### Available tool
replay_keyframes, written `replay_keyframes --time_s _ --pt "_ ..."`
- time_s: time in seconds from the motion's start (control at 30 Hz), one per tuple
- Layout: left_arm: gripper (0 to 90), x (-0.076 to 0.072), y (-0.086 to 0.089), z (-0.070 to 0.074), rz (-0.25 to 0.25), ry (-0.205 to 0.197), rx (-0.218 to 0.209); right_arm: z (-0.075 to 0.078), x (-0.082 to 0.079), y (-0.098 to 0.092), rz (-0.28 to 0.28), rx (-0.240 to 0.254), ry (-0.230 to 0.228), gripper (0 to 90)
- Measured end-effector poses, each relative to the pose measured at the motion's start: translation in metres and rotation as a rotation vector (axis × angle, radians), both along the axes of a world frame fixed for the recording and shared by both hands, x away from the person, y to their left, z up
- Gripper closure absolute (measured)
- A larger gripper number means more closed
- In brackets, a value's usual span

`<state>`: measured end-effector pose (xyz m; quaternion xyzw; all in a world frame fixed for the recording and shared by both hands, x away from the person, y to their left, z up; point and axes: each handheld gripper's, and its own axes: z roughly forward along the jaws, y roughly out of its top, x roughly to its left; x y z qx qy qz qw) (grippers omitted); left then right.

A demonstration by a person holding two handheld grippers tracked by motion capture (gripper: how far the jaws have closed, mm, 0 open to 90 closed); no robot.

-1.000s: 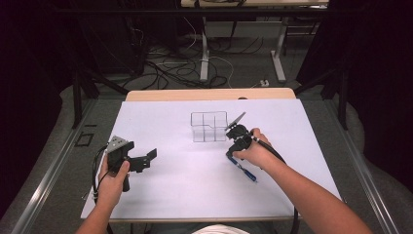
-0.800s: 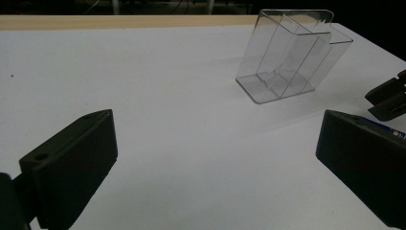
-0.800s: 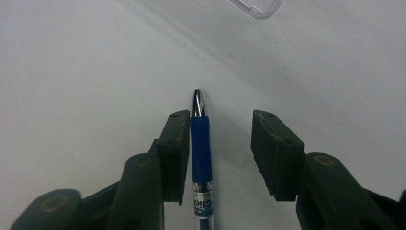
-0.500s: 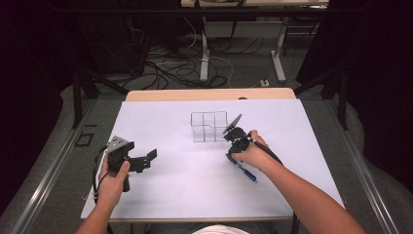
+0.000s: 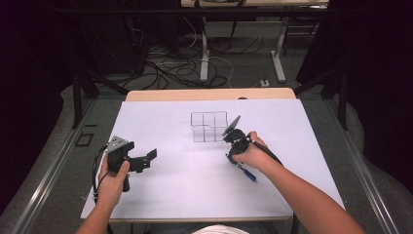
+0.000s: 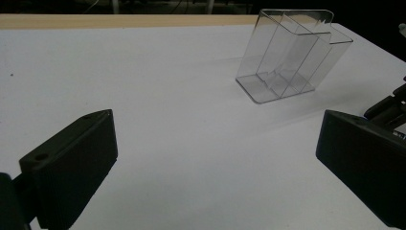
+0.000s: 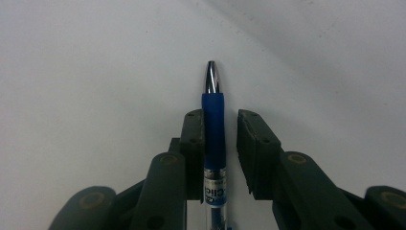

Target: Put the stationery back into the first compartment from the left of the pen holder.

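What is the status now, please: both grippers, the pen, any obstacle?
Left gripper open, idle. Right gripper straddling blue pen, gap one side, not clamped. Clear organizer standing beyond. No obstacle.

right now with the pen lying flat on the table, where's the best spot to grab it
Grip the pen on its blue rubber sleeve behind the metal tip, from above, jaws either side. It lies flat on the table between the right gripper jaws; a gap shows at one jaw.

Right gripper (image 5: 235, 158): tilting down over the blue pen (image 5: 247, 172), shifting slightly nearer the person.
Right hand (image 5: 253, 155): drawing back a little.
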<state>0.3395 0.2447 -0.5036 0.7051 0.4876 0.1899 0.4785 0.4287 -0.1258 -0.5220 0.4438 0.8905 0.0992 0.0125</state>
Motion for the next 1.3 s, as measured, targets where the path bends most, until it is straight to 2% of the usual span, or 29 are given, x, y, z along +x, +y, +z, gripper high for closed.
replay_keyframes --time_s 0.07,0.1,0.2,0.23,0.27,0.3,0.37,0.43,0.47,0.6,0.73,0.77,0.8,1.0,1.17,1.27,1.3 --pt "0.7 -0.0001 0.0001 0.0001 0.001 0.001 0.001 -0.0016 -0.0018 0.0016 -0.016 0.016 0.000 73.8" --pt "0.7 -0.0001 0.0002 0.0001 0.001 0.001 0.001 -0.0031 -0.0014 0.0012 -0.005 0.022 -0.011 73.9" --pt "0.7 -0.0001 0.0003 0.0001 0.001 0.001 0.001 -0.0025 -0.0014 0.0023 0.010 0.009 0.011 74.8" --pt "0.7 -0.0001 0.0002 0.0001 0.001 0.001 0.001 -0.0022 -0.0009 0.0025 0.019 -0.014 0.011 75.1" --pt "0.7 -0.0001 0.0002 0.0001 0.001 0.000 0.001 -0.0029 -0.0010 0.0026 0.025 -0.015 0.007 75.2" --pt "0.7 -0.0001 0.0002 0.0001 0.001 0.001 0.000 -0.0033 -0.0014 0.0025 0.025 0.006 0.009 75.5" --pt "0.7 -0.0001 0.0002 0.0001 0.001 0.001 0.001 -0.0039 -0.0018 0.0027 0.019 0.012 0.005 76.1" --pt "0.7 0.0000 0.0003 0.0001 0.001 0.001 0.001 -0.0032 -0.0015 0.0027 0.022 -0.002 0.009 76.8" --pt "0.7 0.0000 0.0003 0.0001 0.001 0.001 0.001 -0.0028 -0.0013 0.0024 0.024 0.002 0.017 77.1" --pt "0.7 -0.0001 0.0003 0.0003 0.000 0.000 0.001 -0.0045 -0.0020 0.0026 0.023 0.015 0.002 78.8" --pt "0.7 -0.0001 0.0003 0.0004 0.001 0.000 0.001 -0.0030 -0.0012 0.0025 0.027 0.001 0.019 79.2" --pt "0.7 -0.0001 0.0003 0.0004 0.001 0.000 0.001 -0.0040 -0.0014 0.0026 0.027 0.002 0.004 79.3" --pt "0.7 -0.0001 0.0004 0.0004 0.000 0.000 0.001 -0.0032 -0.0012 0.0026 0.025 0.004 0.017 79.3" --pt "0.7 -0.0001 0.0002 0.0004 0.000 0.000 0.001 -0.0046 -0.0016 0.0025 0.031 0.014 0.001 79.6" --pt "0.7 -0.0001 0.0003 0.0004 0.000 0.000 0.000 -0.0033 -0.0010 0.0028 0.034 -0.001 0.012 79.7" --pt "0.7 -0.0002 0.0004 0.0005 0.001 0.000 0.000 -0.0042 -0.0013 0.0024 0.033 0.014 0.001 79.9" --pt "0.7 -0.0001 0.0004 0.0005 0.001 0.000 0.000 -0.0026 -0.0013 0.0030 0.027 0.001 0.017 79.9"
